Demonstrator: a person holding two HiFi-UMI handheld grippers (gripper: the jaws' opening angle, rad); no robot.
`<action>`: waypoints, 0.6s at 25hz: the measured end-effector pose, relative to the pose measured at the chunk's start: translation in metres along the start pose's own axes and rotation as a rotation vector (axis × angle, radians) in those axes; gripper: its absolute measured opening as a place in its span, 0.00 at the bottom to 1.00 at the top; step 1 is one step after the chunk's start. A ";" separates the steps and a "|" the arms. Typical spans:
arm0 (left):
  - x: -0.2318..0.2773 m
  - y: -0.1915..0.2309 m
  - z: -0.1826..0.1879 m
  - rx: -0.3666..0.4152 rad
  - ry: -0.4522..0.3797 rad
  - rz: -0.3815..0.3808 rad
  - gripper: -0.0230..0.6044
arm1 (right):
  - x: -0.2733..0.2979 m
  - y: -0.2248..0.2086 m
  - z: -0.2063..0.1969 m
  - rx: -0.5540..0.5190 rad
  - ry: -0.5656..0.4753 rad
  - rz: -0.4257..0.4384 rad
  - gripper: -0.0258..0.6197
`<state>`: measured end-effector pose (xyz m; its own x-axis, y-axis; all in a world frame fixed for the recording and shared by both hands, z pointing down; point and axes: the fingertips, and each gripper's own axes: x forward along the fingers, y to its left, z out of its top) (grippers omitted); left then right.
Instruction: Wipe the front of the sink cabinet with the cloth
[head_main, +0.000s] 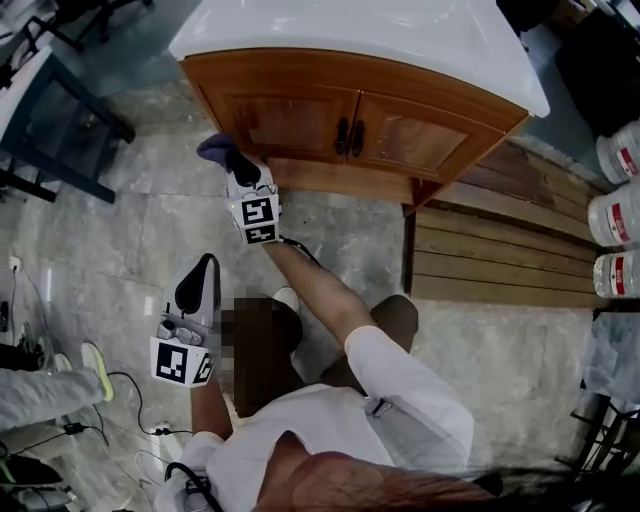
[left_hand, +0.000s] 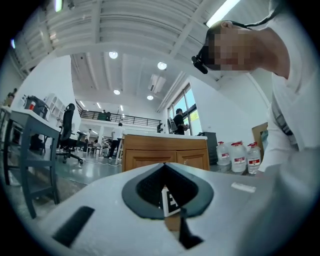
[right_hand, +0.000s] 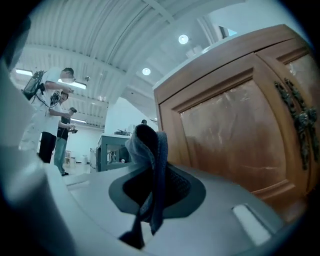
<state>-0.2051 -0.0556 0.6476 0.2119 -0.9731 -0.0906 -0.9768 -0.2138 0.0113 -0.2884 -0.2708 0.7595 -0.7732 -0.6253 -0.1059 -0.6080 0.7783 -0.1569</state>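
Nearest: left gripper, closed on nothing. Right gripper pinching cloth, bunched past its tips, near sink cabinet front. Probably soft, light, limp; best gripped mid-fold.

The cloth was dusky blue, the sink cabinet warm brown wood, its counter white, the floor mottled grey.

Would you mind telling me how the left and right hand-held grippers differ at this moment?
The right hand-held gripper is clamped on the cloth; the left hand-held gripper is shut on nothing. The right is up at the cabinet front; the left hangs back, away from it. Both are white-bodied.
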 end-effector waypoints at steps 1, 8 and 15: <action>-0.006 0.007 0.000 0.003 0.006 0.021 0.04 | 0.010 0.001 -0.004 -0.001 0.007 -0.007 0.12; -0.011 0.030 -0.006 -0.002 0.023 0.039 0.04 | 0.033 -0.041 -0.017 0.006 0.032 -0.118 0.12; 0.013 0.017 -0.012 -0.023 0.010 -0.038 0.04 | -0.028 -0.105 -0.008 0.003 -0.012 -0.241 0.12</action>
<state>-0.2182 -0.0728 0.6585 0.2495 -0.9650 -0.0811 -0.9671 -0.2527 0.0312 -0.2045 -0.3348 0.7871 -0.6037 -0.7935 -0.0769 -0.7739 0.6065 -0.1821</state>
